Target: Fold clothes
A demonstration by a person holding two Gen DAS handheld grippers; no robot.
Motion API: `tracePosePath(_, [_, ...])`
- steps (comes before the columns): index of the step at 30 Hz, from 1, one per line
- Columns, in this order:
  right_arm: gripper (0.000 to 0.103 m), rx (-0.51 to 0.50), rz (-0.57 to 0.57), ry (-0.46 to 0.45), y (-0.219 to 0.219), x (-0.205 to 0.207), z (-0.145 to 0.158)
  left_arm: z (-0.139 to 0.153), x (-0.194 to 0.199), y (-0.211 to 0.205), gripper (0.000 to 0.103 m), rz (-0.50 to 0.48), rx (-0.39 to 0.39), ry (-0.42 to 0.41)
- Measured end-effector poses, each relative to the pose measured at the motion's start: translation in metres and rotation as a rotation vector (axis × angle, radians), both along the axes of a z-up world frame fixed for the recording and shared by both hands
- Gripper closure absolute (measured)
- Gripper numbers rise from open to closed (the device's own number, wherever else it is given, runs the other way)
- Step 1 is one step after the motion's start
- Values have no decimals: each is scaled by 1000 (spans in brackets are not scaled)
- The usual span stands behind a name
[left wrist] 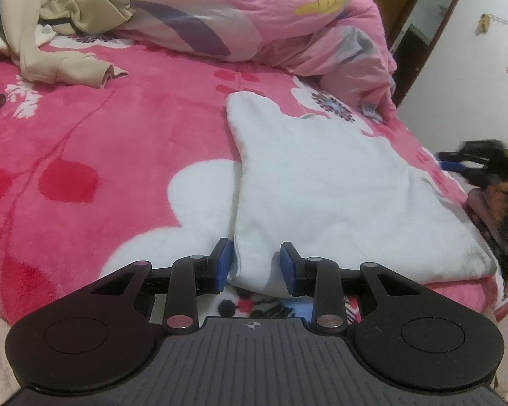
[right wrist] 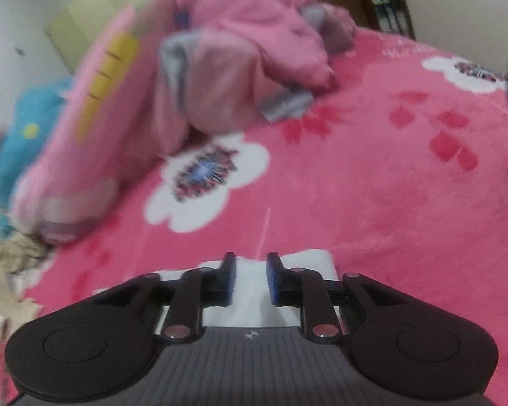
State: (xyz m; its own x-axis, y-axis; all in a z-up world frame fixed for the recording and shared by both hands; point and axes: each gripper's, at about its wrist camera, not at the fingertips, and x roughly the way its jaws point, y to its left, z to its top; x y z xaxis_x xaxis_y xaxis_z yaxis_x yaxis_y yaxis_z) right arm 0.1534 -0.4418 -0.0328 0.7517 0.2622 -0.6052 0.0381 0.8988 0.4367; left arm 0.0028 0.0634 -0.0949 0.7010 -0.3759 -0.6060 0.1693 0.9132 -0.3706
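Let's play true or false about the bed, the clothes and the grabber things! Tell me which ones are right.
1. The white cloth lies on a pink flowered blanket. True.
2. The left gripper has a corner of the white cloth between its fingers. True.
3. The beige garment is neatly folded. False: it lies crumpled at the far left of the bed.
4. The bunched quilt at the back is green. False: it is pink, with a yellow patch.
5. In the right wrist view, white cloth shows between the fingers of the right gripper. True.
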Motion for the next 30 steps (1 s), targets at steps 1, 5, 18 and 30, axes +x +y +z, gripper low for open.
tracePosePath(1, [73,13,26,-10,-6,-14,3,1,1,-1,70,0,4,6])
tracePosePath(5, [70,56,169,68,-12,-45,-19,3,5,-1,70,3,12,29])
tracePosePath(18, [76,-38,125,-133,-25,-140,-5,8,5,-13,70,32,76,45])
tracePosePath(30, [95,-122,27,-246,8,-180,-4,12,2,-7,65,52,23,55])
